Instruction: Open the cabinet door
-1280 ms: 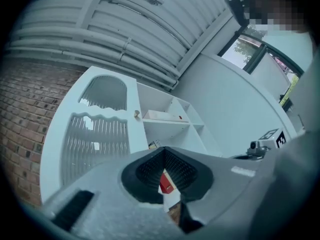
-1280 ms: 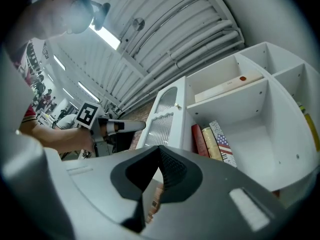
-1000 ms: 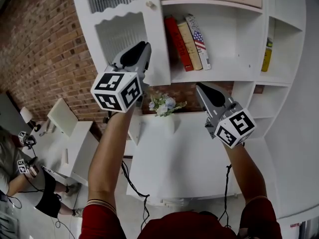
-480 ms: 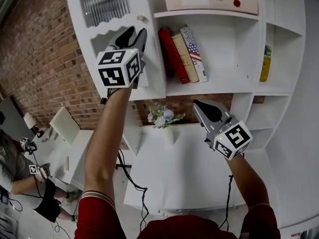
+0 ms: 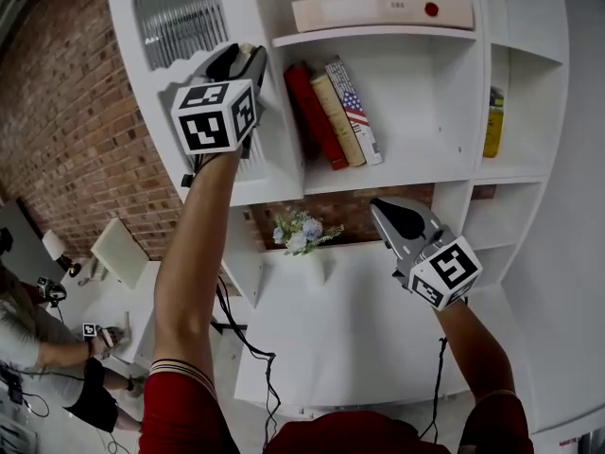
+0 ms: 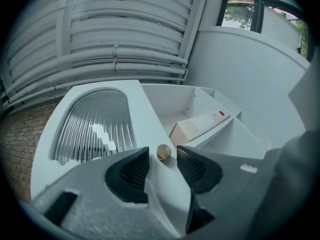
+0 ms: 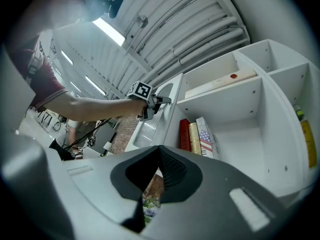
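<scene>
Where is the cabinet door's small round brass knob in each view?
Head view: hidden behind left tool.
Left gripper view: small round brass knob lower centre, between jaws that just opened, untouched.
Right gripper view: too small to tell.
Shared landmark: cream box with red dot.

cabinet door [image 5: 175, 12] top cut off in head view; bystander [image 5: 38, 353] cut by left edge
</scene>
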The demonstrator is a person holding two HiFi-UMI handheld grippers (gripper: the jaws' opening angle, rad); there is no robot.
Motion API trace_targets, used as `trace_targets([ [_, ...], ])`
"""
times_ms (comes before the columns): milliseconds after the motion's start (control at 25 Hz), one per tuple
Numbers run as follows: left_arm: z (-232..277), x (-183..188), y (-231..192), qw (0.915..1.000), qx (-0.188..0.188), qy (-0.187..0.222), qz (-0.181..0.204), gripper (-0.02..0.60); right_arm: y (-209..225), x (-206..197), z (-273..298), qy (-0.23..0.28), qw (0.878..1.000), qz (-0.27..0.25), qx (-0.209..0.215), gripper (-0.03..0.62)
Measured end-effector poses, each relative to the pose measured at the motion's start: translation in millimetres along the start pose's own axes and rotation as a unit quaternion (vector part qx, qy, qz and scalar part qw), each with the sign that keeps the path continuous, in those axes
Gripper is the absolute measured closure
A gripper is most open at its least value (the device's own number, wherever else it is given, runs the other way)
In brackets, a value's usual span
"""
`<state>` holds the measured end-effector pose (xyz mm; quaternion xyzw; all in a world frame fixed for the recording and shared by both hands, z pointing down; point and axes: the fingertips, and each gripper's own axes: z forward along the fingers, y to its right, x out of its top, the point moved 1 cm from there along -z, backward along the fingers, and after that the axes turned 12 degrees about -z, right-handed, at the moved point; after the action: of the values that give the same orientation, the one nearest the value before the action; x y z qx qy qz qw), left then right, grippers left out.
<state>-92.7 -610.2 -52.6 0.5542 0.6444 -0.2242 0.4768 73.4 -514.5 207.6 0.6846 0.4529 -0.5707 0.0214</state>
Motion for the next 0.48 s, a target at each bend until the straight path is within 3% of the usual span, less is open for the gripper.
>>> trace_targets([
  [360,5,2,-1,0.9995,0.011,-0.01,0.028,0.483,2,0,-10,-0.004,1.0,0.005,-0.008,0.582],
  [480,4,2,0,0.9998,0.003,-0.014,0.017,0.499,2,2,-12,-0.006,1.0,0.007,-0.009,0.582],
])
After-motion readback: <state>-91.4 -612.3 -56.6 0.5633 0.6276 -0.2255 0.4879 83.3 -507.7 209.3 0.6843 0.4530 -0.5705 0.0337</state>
